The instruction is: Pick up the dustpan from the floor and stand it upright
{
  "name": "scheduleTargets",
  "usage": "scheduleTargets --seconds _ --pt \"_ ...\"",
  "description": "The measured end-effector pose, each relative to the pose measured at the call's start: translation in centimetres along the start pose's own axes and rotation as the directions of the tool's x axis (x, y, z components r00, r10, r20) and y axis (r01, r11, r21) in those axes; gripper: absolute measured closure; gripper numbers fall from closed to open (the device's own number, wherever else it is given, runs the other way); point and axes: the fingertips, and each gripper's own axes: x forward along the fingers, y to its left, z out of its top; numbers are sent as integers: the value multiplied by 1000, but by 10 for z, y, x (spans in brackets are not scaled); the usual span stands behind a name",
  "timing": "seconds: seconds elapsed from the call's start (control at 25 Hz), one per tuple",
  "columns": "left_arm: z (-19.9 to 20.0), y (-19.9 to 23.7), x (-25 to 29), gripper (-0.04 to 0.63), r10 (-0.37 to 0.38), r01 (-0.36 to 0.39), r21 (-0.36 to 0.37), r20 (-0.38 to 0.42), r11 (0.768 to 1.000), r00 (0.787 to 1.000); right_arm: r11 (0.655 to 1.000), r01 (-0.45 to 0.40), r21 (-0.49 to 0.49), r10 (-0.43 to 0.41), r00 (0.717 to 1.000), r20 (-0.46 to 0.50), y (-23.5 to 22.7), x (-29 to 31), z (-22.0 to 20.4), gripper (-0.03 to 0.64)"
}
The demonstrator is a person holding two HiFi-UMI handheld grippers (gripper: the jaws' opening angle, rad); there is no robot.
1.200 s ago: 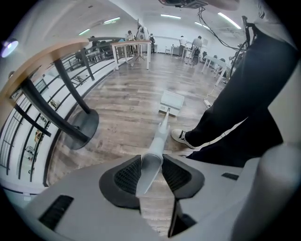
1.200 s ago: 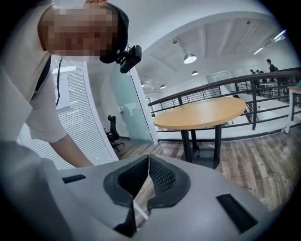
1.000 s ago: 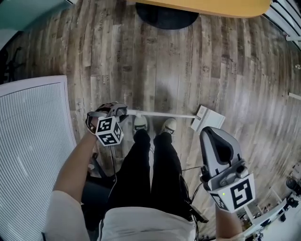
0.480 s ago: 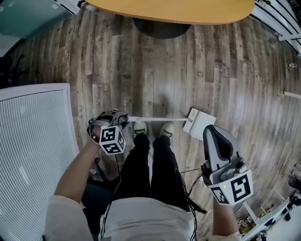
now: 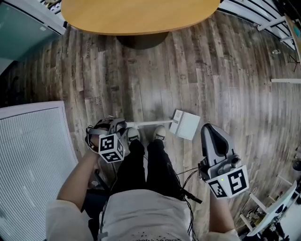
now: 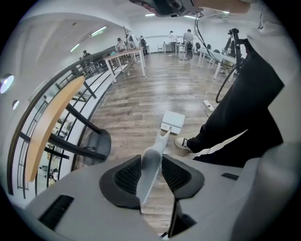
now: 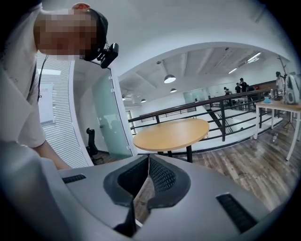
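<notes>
The left gripper (image 6: 151,172) is clamping the dustpan (image 5: 184,124) by its handle tip, pan low beside the shoes (image 5: 159,133), risking pivot slippage; the right gripper (image 7: 143,184), nearly closed, is holding nothing.

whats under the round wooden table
A dark base on the floor shows past the table edge; the right gripper view shows its dark leg. The top covers the rest of the base.
</notes>
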Motion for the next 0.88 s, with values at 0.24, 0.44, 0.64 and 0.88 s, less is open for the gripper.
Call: scheduleTargets --seconds 0.24,0.44,0.64,0.88 --pt "68 -9 -17 443 5 -8 35 73 999 997 994 106 33 -107 993 47 -18 -55 9 589" --pt "120 -30 -23 445 -12 2 84 125 996 992 983 170 65 -176 979 103 -23 -96 14 589" --pt "166 -49 -27 446 -39 14 151 161 989 986 971 222 85 -233 961 151 -25 -134 16 589" --pt "215 -76 -28 451 -90 50 228 165 972 982 955 276 112 -293 940 175 -35 -179 13 589"
